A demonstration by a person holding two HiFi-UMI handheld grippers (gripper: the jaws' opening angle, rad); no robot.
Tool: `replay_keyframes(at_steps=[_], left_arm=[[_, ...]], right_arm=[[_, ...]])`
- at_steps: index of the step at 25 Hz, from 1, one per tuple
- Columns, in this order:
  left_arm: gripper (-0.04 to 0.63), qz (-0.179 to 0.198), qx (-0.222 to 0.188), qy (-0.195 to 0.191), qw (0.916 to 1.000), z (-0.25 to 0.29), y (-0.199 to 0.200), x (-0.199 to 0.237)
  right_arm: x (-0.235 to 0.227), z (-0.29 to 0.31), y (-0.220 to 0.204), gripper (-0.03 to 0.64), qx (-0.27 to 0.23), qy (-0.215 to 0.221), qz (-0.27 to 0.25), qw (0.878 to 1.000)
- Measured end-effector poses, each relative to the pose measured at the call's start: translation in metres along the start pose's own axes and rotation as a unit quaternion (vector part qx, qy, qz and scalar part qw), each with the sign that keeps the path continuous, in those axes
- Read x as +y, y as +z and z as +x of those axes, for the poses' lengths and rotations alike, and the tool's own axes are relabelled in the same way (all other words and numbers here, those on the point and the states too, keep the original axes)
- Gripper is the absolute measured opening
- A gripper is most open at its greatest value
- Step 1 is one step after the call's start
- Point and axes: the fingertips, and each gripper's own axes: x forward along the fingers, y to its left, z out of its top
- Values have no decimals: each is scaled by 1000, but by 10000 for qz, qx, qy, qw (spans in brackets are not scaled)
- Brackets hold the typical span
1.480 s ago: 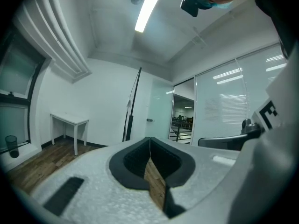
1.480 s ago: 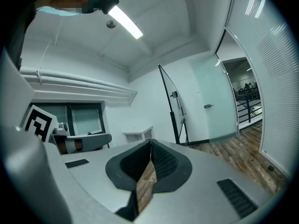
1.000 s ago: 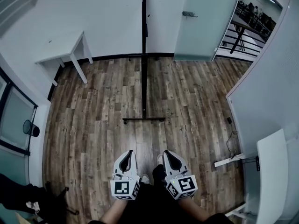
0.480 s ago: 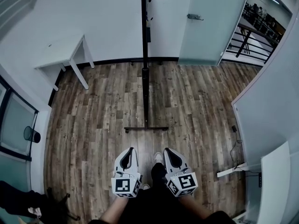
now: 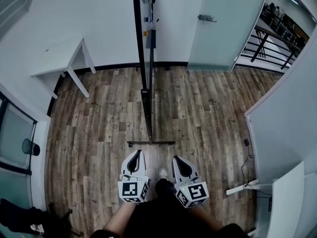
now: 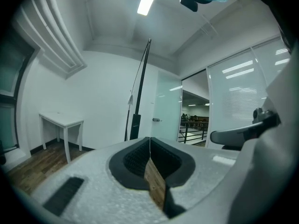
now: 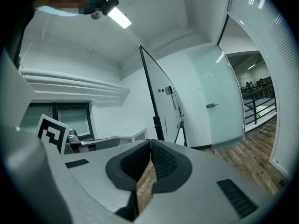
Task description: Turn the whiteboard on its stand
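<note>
The left claw (image 5: 134,155) and right claw (image 5: 177,158), both clenched and empty, sit lower centre, aimed at the edge-on whiteboard (image 5: 141,38), probably readied to push it round.

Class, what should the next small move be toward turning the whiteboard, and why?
Probably bring the left tongs and right tongs, both shut and empty, forward to the near edge of the whiteboard, then open them: they are short of its stand's foot bar, touching nothing.
</note>
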Motion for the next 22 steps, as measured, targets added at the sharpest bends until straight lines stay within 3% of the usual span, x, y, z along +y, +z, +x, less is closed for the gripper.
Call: replay_keyframes(at_steps=[14, 17, 22], left_arm=[[23, -70, 270, 188, 9994, 146, -22, 25], [116, -79, 397, 234, 9989, 172, -30, 33], [170, -103, 597, 335, 9976, 204, -43, 49]], right_arm=[[-76, 87, 19, 14, 155, 253, -27, 9996], [-89, 105, 21, 14, 183, 290, -19, 9994], [-102, 127, 25, 14, 196, 335, 11, 9992]])
